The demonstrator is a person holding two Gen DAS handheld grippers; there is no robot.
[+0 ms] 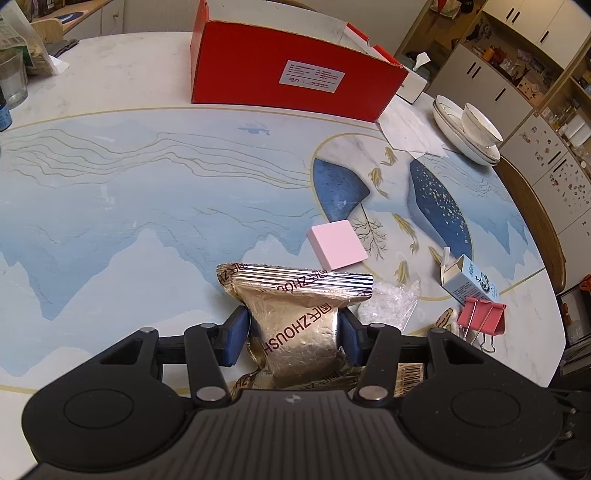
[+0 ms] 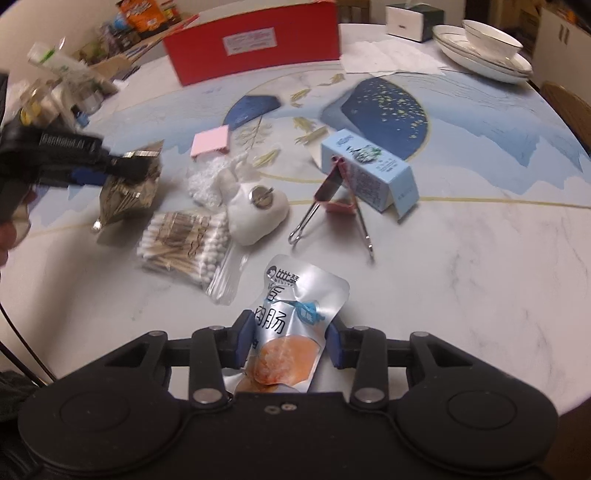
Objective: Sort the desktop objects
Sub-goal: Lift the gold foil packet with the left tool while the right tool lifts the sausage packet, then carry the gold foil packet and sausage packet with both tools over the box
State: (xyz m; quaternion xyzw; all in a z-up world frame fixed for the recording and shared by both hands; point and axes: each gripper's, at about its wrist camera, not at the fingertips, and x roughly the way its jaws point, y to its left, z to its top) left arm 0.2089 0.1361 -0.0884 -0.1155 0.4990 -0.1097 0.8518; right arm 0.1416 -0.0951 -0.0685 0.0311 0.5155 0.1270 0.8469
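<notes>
The red box [image 1: 295, 70] is seen at twelve o'clock on the table [image 1: 110, 192] in the left wrist view, open at the top; its inside cannot be made out from either camera. At two o'clock a bowl [image 1: 480, 123] is nested on stacked plates [image 1: 454, 138], and nothing can be seen in it. A white tissue box [image 2: 408, 20] is placed just beyond them.

The left gripper [image 1: 293, 338] is clamped on a gold foil packet [image 1: 295, 317], the blue pads [image 1: 236, 339] pressed against both sides and the packet creased between them. In the right wrist view this gripper is found at nine o'clock, blurred, with the packet carried clear of the table as far as can be told.

The right gripper [image 2: 286, 341] is closed on a silver sausage pouch [image 2: 291, 325], its pads [image 2: 243, 339] set against the pouch edges, low over the table at six o'clock.

Between them the loose items are spread out: a pink sticky-note pad [image 2: 210, 144] at eleven o'clock, a bag of cotton swabs [image 2: 184, 247] at nine, a white cloth pouch [image 2: 255, 210] touching it, and a clear bag of white beads [image 2: 207, 181] just behind. A pink binder clip [image 2: 336, 199] is leaned against a light blue carton [image 2: 369, 173] at one o'clock.
</notes>
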